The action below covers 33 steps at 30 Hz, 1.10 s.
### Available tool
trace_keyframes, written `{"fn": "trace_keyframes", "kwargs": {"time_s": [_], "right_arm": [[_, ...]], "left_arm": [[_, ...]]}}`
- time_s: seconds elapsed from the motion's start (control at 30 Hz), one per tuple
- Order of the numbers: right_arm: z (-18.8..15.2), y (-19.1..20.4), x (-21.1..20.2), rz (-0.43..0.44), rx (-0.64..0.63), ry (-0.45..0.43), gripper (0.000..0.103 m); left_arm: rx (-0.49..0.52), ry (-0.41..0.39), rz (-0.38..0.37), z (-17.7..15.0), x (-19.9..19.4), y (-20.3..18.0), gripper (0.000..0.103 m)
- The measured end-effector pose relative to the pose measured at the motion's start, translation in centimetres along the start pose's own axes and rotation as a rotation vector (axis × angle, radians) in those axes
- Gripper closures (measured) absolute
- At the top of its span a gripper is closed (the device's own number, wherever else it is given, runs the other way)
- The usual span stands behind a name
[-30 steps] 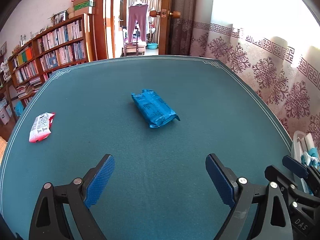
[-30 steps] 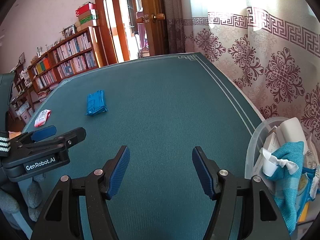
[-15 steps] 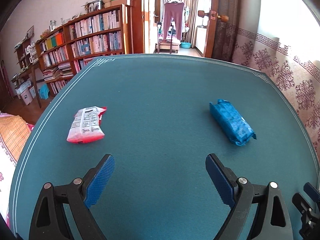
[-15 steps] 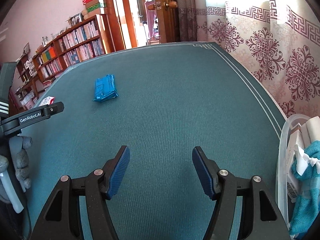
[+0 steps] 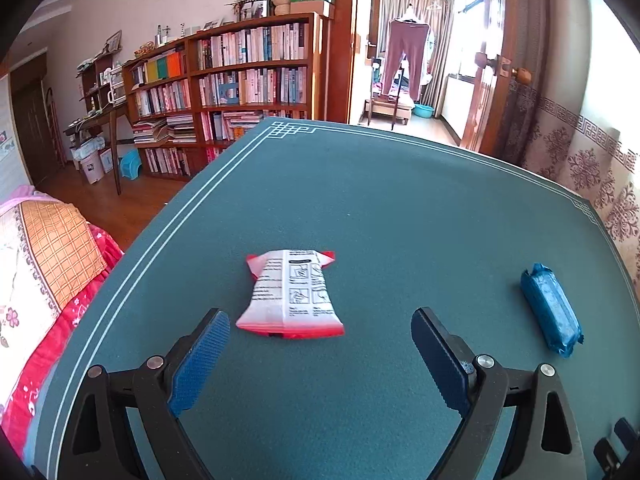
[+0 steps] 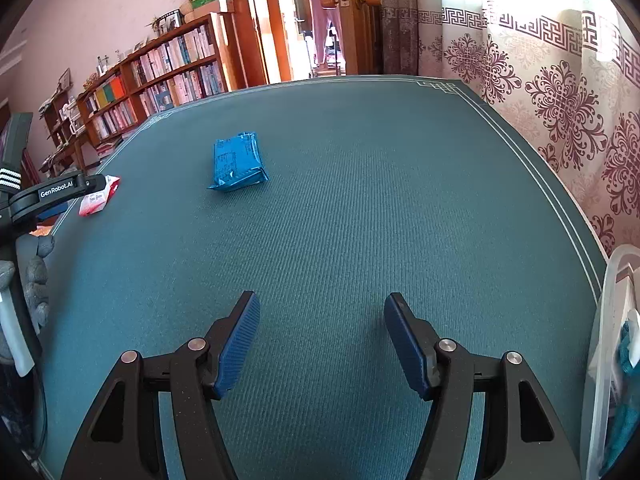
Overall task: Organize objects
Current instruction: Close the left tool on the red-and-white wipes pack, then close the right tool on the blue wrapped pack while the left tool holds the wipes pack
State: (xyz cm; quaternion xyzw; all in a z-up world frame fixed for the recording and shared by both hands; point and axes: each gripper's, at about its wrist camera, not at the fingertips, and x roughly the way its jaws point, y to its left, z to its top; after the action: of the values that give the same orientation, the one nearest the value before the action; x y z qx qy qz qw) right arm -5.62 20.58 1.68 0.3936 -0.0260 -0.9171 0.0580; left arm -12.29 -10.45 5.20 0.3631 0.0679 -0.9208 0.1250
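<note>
A red and white printed packet (image 5: 291,295) lies flat on the green table, just ahead of my left gripper (image 5: 320,326), whose jaws stand open on either side of its near end without touching it. A blue wrapped pack (image 5: 551,309) lies to the right in the left wrist view. The right wrist view shows the same blue pack (image 6: 237,161) in the middle distance, and the red packet (image 6: 98,195) at the far left beside the left gripper's arm. My right gripper (image 6: 322,316) hangs open over bare cloth with nothing between its pads.
The table (image 6: 360,208) has a white line border, with its left edge (image 5: 160,232) close to the red packet. A clear plastic bin (image 6: 608,344) holding a teal cloth stands at the right edge. A gloved hand (image 6: 34,280) holds the left tool. Bookshelves and a bed lie beyond.
My left gripper has swung left across the table, from facing the blue pack to facing the red packet, which now lies just before its jaws. The right gripper has drifted slightly left; the bin has slid toward the frame edge.
</note>
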Motion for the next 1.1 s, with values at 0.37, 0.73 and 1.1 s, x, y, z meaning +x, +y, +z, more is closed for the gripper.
{"fn": "trace_keyframes", "kwargs": {"time_s": [0.37, 0.73, 1.1], "right_arm": [[0.5, 1.6, 1.2, 0.016, -0.026, 0.025, 0.037], [1.4, 3.2, 2.2, 0.018, -0.053, 0.027, 0.037], [4.5, 5.6, 3.9, 0.046, -0.094, -0.012, 0.037]], "left_arm": [[0.003, 0.039, 0.015, 1.5, 3.3, 1.2, 0.011], [-0.005, 0.09, -0.074, 1.4, 4.9, 1.6, 0.046], [0.014, 0.061, -0.127, 1.1, 3.1, 1.4, 0.053]]}}
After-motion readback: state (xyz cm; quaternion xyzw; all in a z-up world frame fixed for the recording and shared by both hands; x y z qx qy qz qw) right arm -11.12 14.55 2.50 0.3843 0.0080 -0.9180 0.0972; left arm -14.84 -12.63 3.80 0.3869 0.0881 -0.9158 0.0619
